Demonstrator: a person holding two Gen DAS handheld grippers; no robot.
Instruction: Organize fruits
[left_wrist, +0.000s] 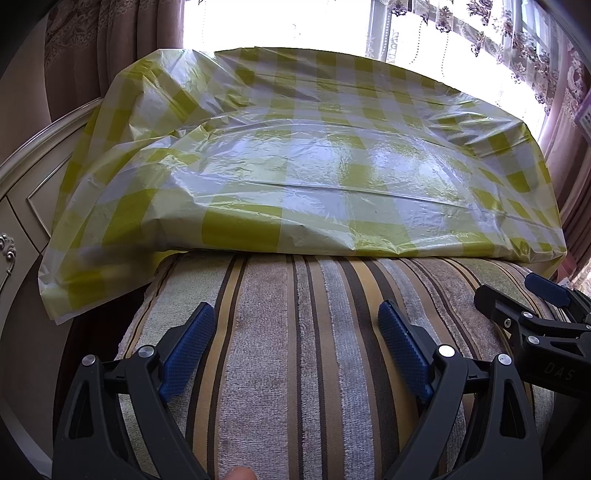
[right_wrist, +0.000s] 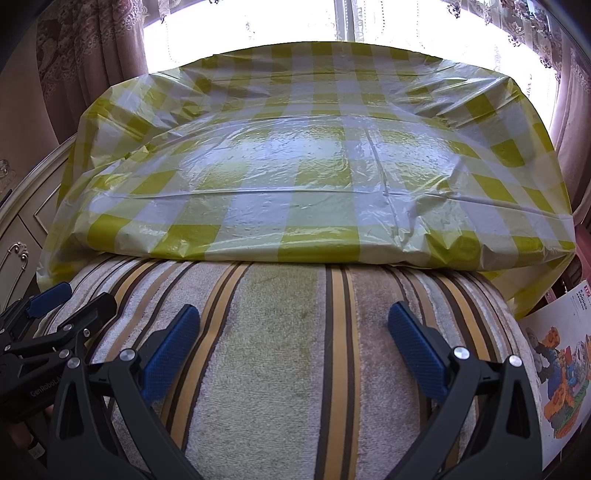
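Presently: no fruit visible on the counter (right_wrist: 388, 206), under its slick checked plastic cover (right_wrist: 229, 155); handling unjudgeable. Left hand-held gripper (left_wrist: 295, 325) and right hand-held gripper (right_wrist: 293, 326): jaws apart, empty, over the striped cushion (right_wrist: 280, 332).

— What covers the table?
— A yellow-and-white checked plastic cloth (left_wrist: 306, 155), wrinkled and glossy, hanging loose over the left corner.
— And in front of it?
— A striped cushion (left_wrist: 295, 332) in brown, tan and grey bands, its far edge tucked under the cloth's rim.
— Behind?
— A bright window (right_wrist: 258, 26) with patterned curtains (right_wrist: 92, 55) on both sides.
— Anything at the sides?
— A cream cabinet (left_wrist: 26, 206) with carved trim on the left, a printed colourful box (right_wrist: 565, 362) on the right.
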